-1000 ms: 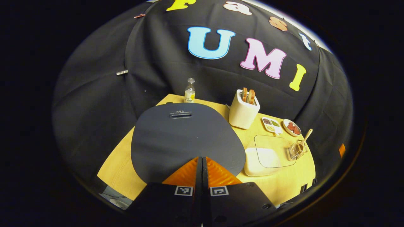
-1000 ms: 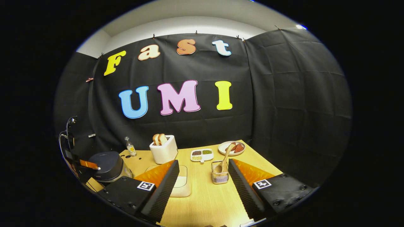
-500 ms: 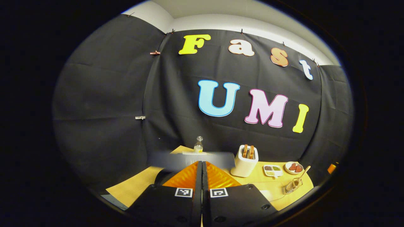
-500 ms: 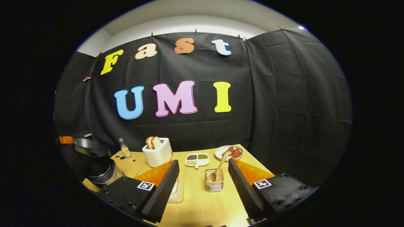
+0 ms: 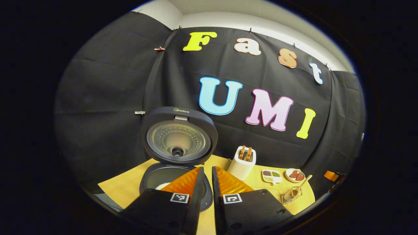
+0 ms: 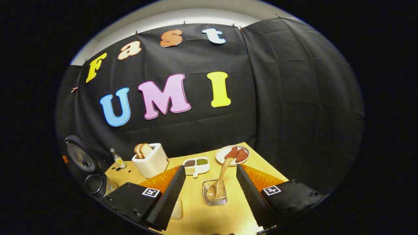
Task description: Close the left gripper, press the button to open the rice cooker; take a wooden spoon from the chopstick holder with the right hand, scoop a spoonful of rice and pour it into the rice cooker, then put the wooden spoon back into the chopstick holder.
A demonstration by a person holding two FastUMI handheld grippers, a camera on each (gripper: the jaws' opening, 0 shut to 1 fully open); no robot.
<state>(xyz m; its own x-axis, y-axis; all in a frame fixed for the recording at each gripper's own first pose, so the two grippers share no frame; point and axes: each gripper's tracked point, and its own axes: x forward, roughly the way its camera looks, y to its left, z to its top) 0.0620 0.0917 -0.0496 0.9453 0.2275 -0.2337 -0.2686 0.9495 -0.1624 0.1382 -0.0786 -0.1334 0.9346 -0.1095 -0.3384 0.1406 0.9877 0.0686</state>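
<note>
the pale wooden table (image 6: 209,222) filled the lower centre of the right gripper view. the dark round rice cooker (image 5: 178,143) stood at centre left of the left gripper view, its lid upright and its inner pot exposed at lower centre, so the button step read as done; in the right gripper view it sat at the far lower left (image 6: 93,176). the white toaster with two bread slices (image 6: 149,160) stood left of centre, away from the work.

the left gripper (image 5: 205,182), at the bottom centre of its view, was nearly closed, a narrow gap showing between its fingers, and it grasped nothing. the right gripper (image 6: 210,191) was released wide, empty, at the bottom centre of its view.

the clear square chopstick holder (image 6: 214,193) lay between the right gripper's fingers in the frame, farther off on the table, and apart from both. the light wooden spoon (image 6: 219,179) stood in it bowl down, its handle leaning toward upper right, its tip overlapping the white plate of red slices (image 6: 232,154).

the step in hand was judged to be taking the spoon. it would go best with the fingers centred on the bare handle above the holder's rim, closed across the handle, then lifted along its lean so the holder was not dragged or tipped.
</note>
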